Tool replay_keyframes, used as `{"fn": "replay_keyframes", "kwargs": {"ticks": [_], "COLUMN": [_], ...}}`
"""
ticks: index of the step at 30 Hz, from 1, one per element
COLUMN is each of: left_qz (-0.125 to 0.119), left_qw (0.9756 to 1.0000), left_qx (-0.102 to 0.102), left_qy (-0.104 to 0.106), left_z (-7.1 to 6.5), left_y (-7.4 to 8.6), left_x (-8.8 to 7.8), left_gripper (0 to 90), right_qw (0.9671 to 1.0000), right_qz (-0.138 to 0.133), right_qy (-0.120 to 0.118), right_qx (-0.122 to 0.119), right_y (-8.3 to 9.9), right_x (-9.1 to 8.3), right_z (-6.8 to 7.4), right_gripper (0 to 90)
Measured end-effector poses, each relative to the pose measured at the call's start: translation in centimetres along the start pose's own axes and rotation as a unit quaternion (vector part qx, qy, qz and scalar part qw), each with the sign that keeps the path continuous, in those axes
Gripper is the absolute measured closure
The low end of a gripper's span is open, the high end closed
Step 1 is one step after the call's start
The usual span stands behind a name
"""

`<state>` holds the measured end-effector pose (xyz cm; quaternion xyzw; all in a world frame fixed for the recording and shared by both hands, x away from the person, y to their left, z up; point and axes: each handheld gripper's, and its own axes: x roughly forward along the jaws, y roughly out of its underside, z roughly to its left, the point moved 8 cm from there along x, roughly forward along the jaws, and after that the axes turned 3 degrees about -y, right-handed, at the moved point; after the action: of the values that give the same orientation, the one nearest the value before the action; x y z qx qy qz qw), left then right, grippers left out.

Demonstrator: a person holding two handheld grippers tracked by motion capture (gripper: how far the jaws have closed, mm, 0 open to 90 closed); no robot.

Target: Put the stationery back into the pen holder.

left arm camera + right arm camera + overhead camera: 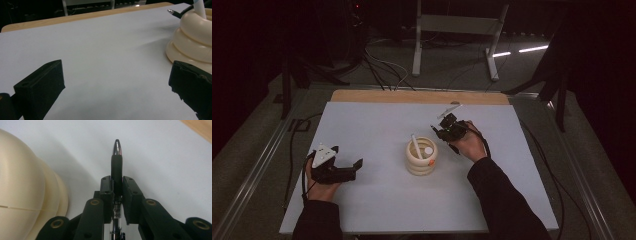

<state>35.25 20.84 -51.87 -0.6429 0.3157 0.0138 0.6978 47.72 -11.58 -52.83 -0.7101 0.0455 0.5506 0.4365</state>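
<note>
At eight o'clock on the white table, the left gripper rests with jaws spread wide, nothing between them. At centre stands the cream ringed holder with a white pen inside. At two o'clock of it, the right gripper pinches a black pen, tip beside the holder.

white sheet on wood tabletop; metal frame legs & cables on floor behind.
</note>
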Motion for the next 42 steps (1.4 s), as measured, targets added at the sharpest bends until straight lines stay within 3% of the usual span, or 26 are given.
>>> {"fn": "replay_keyframes", "kwargs": {"ticks": [20, 28, 42], "left_qz": [0.000, -0.001, -0.001], "left_qw": [1.0000, 1.0000, 1.0000], "left_qx": [-0.001, -0.001, 0.000], "left_qy": [0.000, 0.000, -0.001], "left_z": [0.0, 0.0, 0.0], "left_y": [0.0, 0.0, 0.0], "left_x": [0.0, 0.0, 0.0], "left_gripper": [0.5, 0.5, 0.5], "right_qw": [0.9989, 0.9963, 0.9932], "right_qz": [-0.044, -0.078, -0.111], "right_qy": [-0.003, -0.005, -0.003], "right_qx": [0.017, 0.037, 0.035], "right_y": [-0.7, -1.2, -1.8], "right_x": [-1.7, -2.9, -4.0], "right_z": [-0.1, -0.4, -0.3], "right_gripper": [80.0, 80.0, 80.0]}}
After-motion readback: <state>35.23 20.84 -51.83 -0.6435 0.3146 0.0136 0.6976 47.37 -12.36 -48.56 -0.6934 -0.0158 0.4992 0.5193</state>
